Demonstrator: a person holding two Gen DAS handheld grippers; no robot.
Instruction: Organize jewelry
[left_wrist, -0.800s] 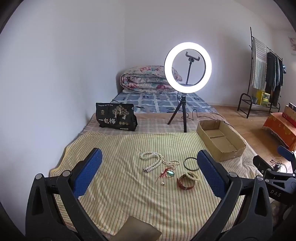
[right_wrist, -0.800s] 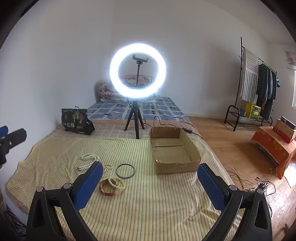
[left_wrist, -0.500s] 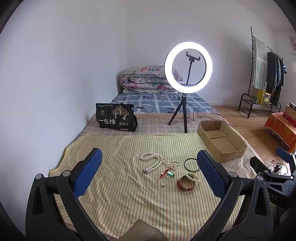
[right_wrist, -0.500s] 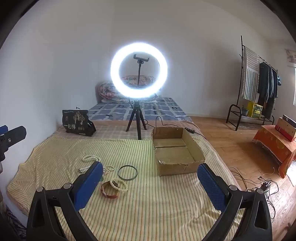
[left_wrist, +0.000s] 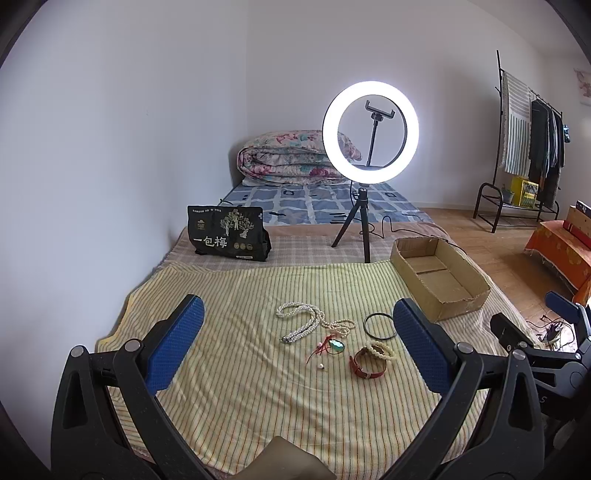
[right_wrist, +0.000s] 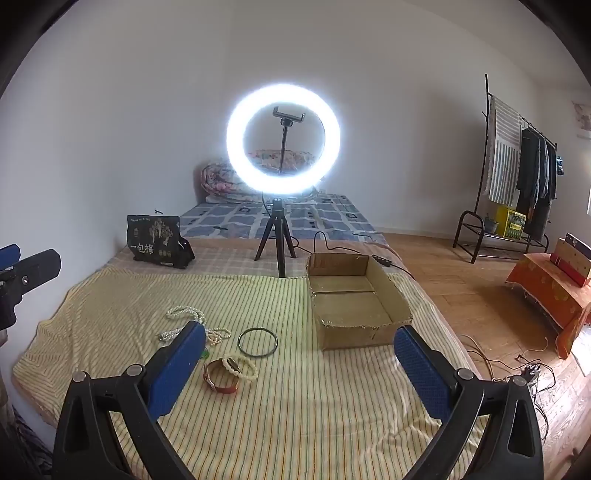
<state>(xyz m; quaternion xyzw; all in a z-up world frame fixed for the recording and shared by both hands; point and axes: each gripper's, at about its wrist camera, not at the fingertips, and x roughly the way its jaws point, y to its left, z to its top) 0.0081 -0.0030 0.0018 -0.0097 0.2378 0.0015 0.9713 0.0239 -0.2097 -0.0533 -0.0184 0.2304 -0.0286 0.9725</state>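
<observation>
Both your left gripper (left_wrist: 295, 343) and right gripper (right_wrist: 299, 362) gape fully wide, holding nothing. The jewelry lies mid-blanket (left_wrist: 240, 406), near the cardboard box (right_wrist: 354, 306) at its right edge. The pearl necklace (left_wrist: 301, 319) is limp and slippery, so pinch a bunched strand; the black bangle (right_wrist: 258, 341) is stiff, so take its rim.

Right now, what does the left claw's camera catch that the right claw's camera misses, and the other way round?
Only the left view shows the teal pendant on its red cord clearly; the right view hides most of it behind a claw finger. Only the right view shows the cardboard box from its open end. Both show the pearl necklace, black ring, red strap and both claws open.
</observation>
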